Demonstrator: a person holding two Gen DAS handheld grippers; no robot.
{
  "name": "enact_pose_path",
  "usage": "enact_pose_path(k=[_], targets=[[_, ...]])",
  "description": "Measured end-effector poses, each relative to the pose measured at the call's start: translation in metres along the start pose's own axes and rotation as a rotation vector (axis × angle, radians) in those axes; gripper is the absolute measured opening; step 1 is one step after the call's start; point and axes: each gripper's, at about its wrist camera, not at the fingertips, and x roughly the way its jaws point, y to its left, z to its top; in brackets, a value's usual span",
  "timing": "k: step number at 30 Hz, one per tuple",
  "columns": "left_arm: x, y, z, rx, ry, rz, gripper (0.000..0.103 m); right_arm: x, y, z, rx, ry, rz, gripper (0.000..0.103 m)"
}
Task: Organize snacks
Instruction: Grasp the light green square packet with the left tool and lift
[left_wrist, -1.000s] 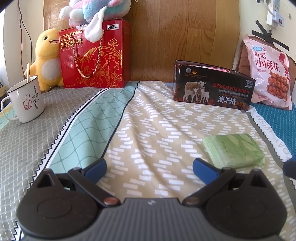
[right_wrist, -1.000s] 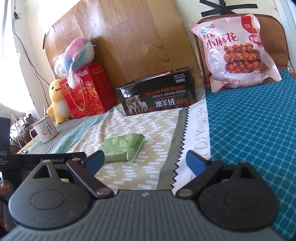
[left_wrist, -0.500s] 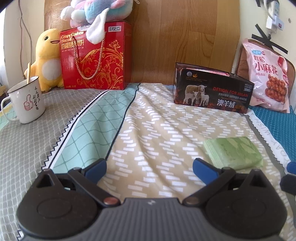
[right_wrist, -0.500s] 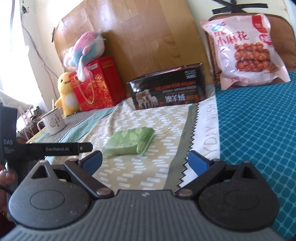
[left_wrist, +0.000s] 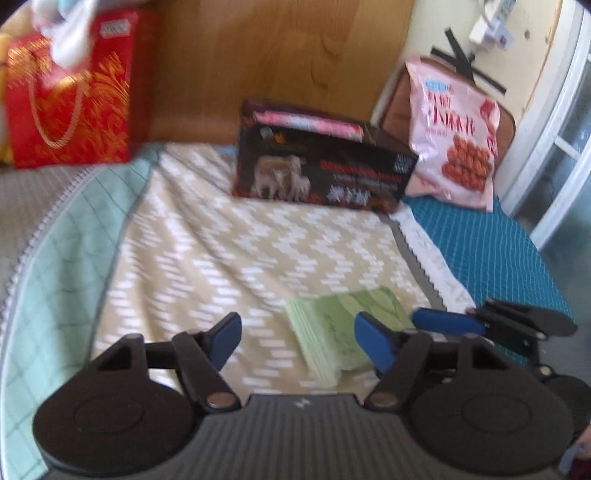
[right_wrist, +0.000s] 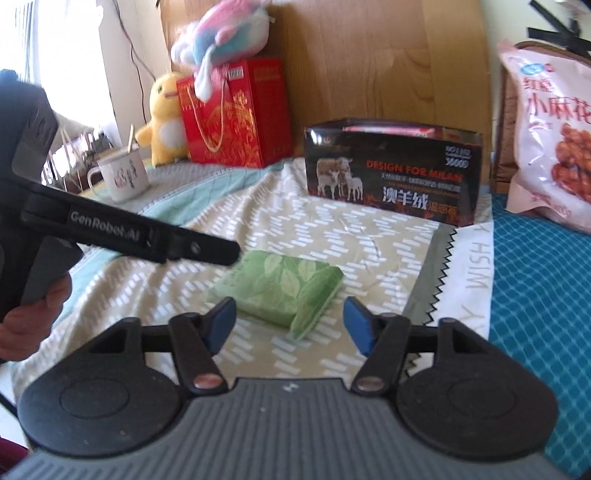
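A green leaf-print snack packet (right_wrist: 280, 288) lies flat on the patterned bedspread (right_wrist: 369, 236). My right gripper (right_wrist: 290, 326) points down at it, jaws closing. The packet's near corner sits between the blue fingertips (right_wrist: 221, 325), with no pad touching it. My left gripper (left_wrist: 299, 339) is also closing. In its blurred view the packet (left_wrist: 343, 332) lies ahead, partly behind the right fingertip (left_wrist: 373, 343), untouched. A black sheep-print box (right_wrist: 391, 177) stands open behind, something pink inside. A pink bag of fried twists (right_wrist: 554, 129) leans at the far right.
The left gripper's black body (right_wrist: 147, 236), held by a hand (right_wrist: 29, 314), reaches in over the packet's left side. A red gift bag (right_wrist: 232, 114), a yellow plush duck (right_wrist: 166, 114), a pastel plush (right_wrist: 221, 33) and a mug (right_wrist: 122, 173) stand along the wooden headboard. A teal cover (right_wrist: 535, 295) lies at the right.
Both grippers have swung toward the green packet and moved closer to it. Both pairs of jaws have narrowed. The left gripper now reaches over the packet's left edge in the right wrist view.
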Motion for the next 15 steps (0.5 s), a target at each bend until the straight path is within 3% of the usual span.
enact_pose_path(k=[1, 2, 3, 4, 8, 13, 15], targets=[[0.004, 0.000, -0.001, -0.007, -0.001, -0.006, 0.066, 0.005, -0.002, 0.000, 0.001, 0.022, 0.002, 0.057], [0.004, 0.000, -0.002, -0.012, -0.005, -0.020, 0.058, 0.006, -0.002, -0.001, -0.008, 0.015, 0.006, 0.055], [0.003, -0.001, 0.000, -0.016, 0.002, -0.059, 0.042, 0.005, -0.001, -0.001, -0.018, 0.017, 0.020, 0.038], [0.003, -0.001, 0.004, -0.029, 0.016, -0.105, 0.036, 0.004, 0.000, 0.000, -0.015, 0.024, 0.039, 0.032], [-0.005, -0.014, 0.043, 0.005, -0.059, -0.103, 0.034, -0.002, -0.003, 0.020, -0.038, -0.037, 0.009, 0.029], [-0.011, -0.027, 0.122, 0.068, -0.219, -0.109, 0.034, -0.005, -0.029, 0.080, -0.038, -0.192, -0.061, 0.029], [0.003, -0.027, 0.150, 0.078, -0.241, -0.094, 0.034, 0.006, -0.040, 0.105, -0.058, -0.220, -0.107, 0.029]])
